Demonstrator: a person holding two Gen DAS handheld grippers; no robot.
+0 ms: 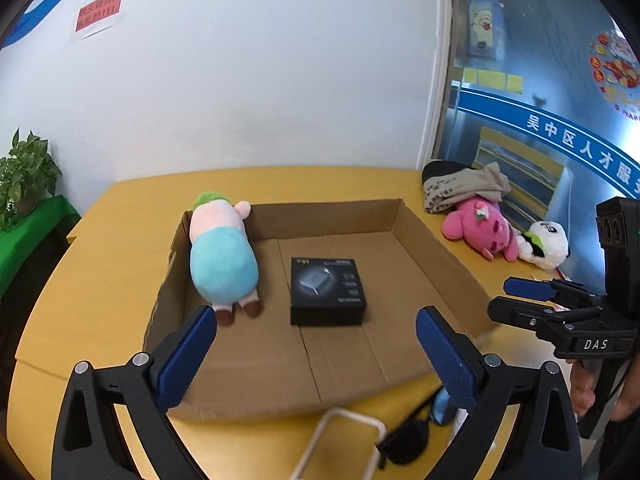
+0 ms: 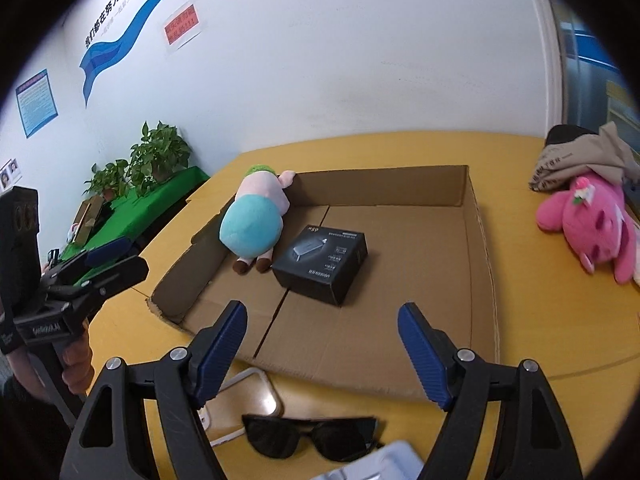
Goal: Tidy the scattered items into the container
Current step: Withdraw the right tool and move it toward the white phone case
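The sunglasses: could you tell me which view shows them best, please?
The right wrist view: the sunglasses lie sharp there, both lenses showing. The left wrist view shows them blurred, partly behind a finger.

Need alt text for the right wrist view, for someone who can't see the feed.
The open, empty right gripper hangs over the near edge of a shallow brown cardboard box holding a pink-and-teal plush pig and a small black product carton. Black sunglasses lie outside on the yellow table, a pink plush bear at right.
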